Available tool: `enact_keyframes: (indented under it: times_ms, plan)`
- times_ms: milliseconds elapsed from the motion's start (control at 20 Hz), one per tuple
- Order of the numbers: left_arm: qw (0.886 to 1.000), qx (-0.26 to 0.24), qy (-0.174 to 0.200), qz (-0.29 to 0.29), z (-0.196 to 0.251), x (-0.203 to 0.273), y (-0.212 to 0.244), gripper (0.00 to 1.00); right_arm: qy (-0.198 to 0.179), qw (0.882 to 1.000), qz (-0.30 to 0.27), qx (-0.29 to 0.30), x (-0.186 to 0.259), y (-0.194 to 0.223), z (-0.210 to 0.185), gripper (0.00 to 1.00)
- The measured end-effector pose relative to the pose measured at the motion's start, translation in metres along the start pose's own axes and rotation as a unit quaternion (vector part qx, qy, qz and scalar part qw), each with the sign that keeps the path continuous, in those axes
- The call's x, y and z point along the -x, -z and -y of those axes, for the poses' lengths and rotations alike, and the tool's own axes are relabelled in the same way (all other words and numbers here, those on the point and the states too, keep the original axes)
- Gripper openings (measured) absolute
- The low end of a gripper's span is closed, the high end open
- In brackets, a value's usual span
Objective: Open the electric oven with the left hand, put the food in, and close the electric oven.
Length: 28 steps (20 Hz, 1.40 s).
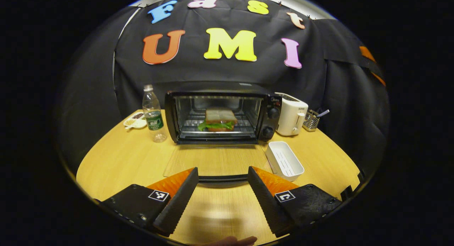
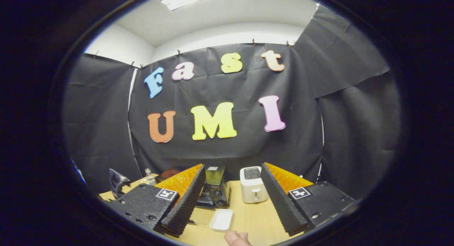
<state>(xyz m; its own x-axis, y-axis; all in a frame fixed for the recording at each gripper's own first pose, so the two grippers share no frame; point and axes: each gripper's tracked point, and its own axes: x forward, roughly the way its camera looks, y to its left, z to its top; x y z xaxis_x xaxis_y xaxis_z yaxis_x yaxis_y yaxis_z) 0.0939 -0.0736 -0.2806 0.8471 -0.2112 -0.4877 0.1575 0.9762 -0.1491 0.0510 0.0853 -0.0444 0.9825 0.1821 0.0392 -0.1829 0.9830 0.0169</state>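
At the far middle of the wooden worktop [image 1: 117, 161] stands the electric oven [image 1: 220, 116], its glass door [image 1: 212, 161] folded flat toward the near side, with the sandwich [image 1: 220, 120] resting on the rack inside. Left of it stand a water bottle [image 1: 153, 113] and a small snack dish [image 1: 135, 120]; right of it are a white toaster [image 1: 291, 114] and, nearer, an empty white tray [image 1: 284, 160]. The left gripper [image 1: 222, 175] hovers just above the door's handle, jaws wide and empty, while the right gripper [image 2: 232, 194] is raised, equally wide and holding nothing.
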Motion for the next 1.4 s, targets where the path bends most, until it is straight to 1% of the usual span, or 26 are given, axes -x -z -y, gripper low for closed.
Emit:
enact_keyframes:
  times_ms: [50, 100, 200, 250, 300, 350, 450, 500, 550, 600, 700, 950, 1050, 1150, 1250, 1350, 1400]
  plan:
    - [1.0, 0.001, 0.004, -0.015, 0.005, -0.009, 0.011, 0.93, 0.003, 1.0, 0.007, 0.003, 0.003, -0.002, 0.005, 0.99]
    - [0.999, 0.0, 0.004, -0.036, 0.008, -0.016, 0.024, 0.92, 0.007, 1.0, 0.01, 0.005, 0.006, -0.001, 0.011, 0.88]
    - [0.998, -0.006, 0.0, -0.063, 0.01, -0.026, 0.046, 0.93, 0.014, 1.0, 0.011, 0.004, 0.009, 0.001, 0.02, 0.88]
    - [0.997, -0.005, -0.001, -0.074, 0.012, -0.032, 0.055, 0.93, 0.018, 1.0, 0.012, 0.004, 0.008, 0.003, 0.026, 0.99]
    - [0.996, -0.002, 0.0, -0.085, 0.015, -0.037, 0.06, 0.93, 0.024, 1.0, 0.009, 0.004, 0.008, 0.007, 0.032, 0.99]
    - [0.996, 0.001, 0.002, -0.094, 0.016, -0.041, 0.065, 0.93, 0.027, 1.0, 0.005, 0.002, 0.009, 0.01, 0.037, 0.88]
    - [0.994, -0.003, -0.002, -0.105, 0.017, -0.051, 0.067, 0.93, 0.017, 1.0, 0.001, -0.015, 0.014, 0.019, 0.04, 0.89]
    - [0.993, -0.004, -0.002, -0.116, 0.018, -0.056, 0.071, 0.93, 0.012, 1.0, -0.004, -0.02, 0.008, 0.025, 0.047, 1.0]
    - [0.991, 0.001, -0.007, -0.134, 0.018, -0.055, 0.076, 0.92, 0.012, 1.0, -0.009, -0.021, 0.004, 0.03, 0.054, 0.99]
    - [0.992, -0.002, -0.008, -0.125, 0.018, -0.058, 0.071, 0.92, 0.017, 1.0, -0.012, -0.019, 0.002, 0.033, 0.06, 0.99]
    - [0.991, -0.002, -0.013, -0.136, 0.017, -0.057, 0.073, 0.9, 0.022, 0.999, -0.017, -0.019, -0.001, 0.034, 0.068, 0.99]
    - [0.99, 0.002, -0.008, -0.138, 0.018, -0.055, 0.072, 0.91, 0.009, 0.999, -0.025, -0.027, -0.004, 0.039, 0.07, 0.99]
    - [0.99, 0.016, 0.002, -0.138, 0.018, -0.053, 0.07, 0.91, 0.015, 0.999, -0.026, -0.021, -0.004, 0.04, 0.075, 0.99]
    - [0.99, 0.029, -0.001, -0.135, 0.013, -0.052, 0.064, 0.91, 0.025, 0.999, -0.024, -0.02, -0.004, 0.037, 0.081, 0.99]
    - [0.99, 0.034, 0.0, -0.134, 0.01, -0.05, 0.06, 0.9, 0.028, 0.999, -0.033, -0.02, -0.002, 0.044, 0.082, 0.99]
    - [0.991, 0.037, -0.002, -0.128, 0.005, -0.048, 0.054, 0.9, 0.02, 0.999, -0.035, -0.024, 0.0, 0.044, 0.076, 0.99]
    - [0.994, 0.029, -0.003, -0.103, 0.002, -0.049, 0.043, 0.9, 0.017, 0.999, -0.035, -0.024, -0.001, 0.044, 0.075, 1.0]
